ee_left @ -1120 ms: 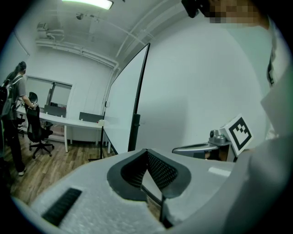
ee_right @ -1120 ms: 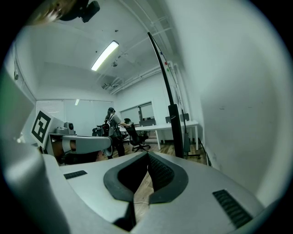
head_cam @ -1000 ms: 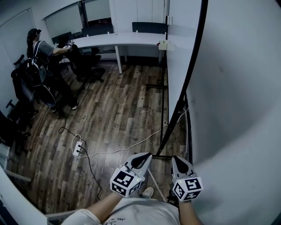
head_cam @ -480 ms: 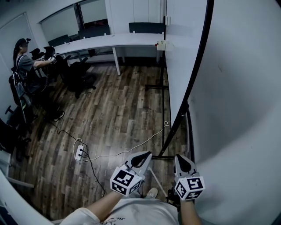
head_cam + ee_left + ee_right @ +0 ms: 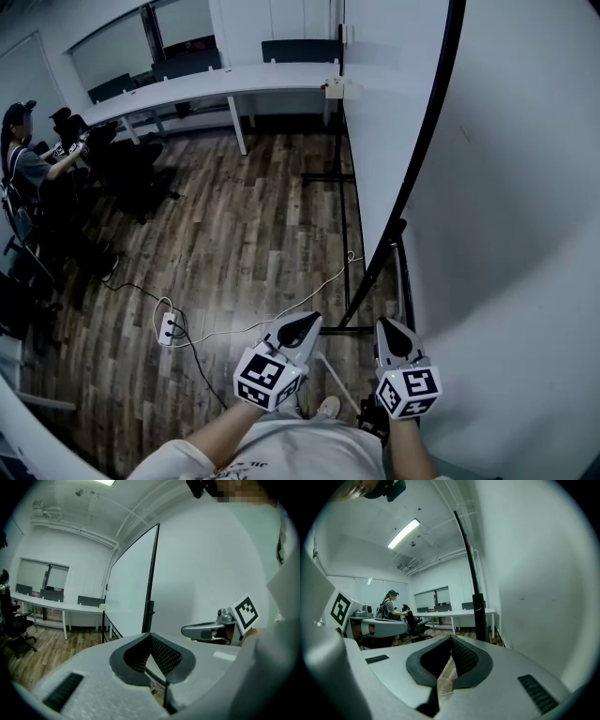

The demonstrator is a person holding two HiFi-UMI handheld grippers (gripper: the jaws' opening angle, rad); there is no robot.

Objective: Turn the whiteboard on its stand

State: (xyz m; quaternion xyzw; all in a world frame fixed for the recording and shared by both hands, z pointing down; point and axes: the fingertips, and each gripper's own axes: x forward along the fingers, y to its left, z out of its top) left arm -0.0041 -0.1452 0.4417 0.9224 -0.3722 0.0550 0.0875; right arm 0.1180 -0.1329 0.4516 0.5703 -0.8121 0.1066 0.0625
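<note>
The whiteboard (image 5: pixel 511 187) fills the right of the head view, a big white face with a black edge frame (image 5: pixel 427 141) slanting down to the stand's base (image 5: pixel 349 323). A black pivot clamp (image 5: pixel 396 230) sits on that frame. My left gripper (image 5: pixel 305 328) and right gripper (image 5: pixel 392 336) hover side by side low in front of the base, both shut and empty, touching nothing. In the left gripper view the frame (image 5: pixel 152 573) rises beyond the left gripper (image 5: pixel 150 634). In the right gripper view the frame (image 5: pixel 471 573) stands just ahead of the right gripper (image 5: pixel 451 637).
A second white panel (image 5: pixel 375 112) on a black foot (image 5: pixel 328 176) stands behind. A power strip (image 5: pixel 169 323) and its cable (image 5: pixel 281 314) lie on the wood floor. A long white desk (image 5: pixel 234 80), office chairs (image 5: pixel 131 164) and a seated person (image 5: pixel 23 159) are far left.
The head view has swung right: the seated person and desk slid toward the left edge. Both grippers stay shut and almost in place, drifting slightly lower.
</note>
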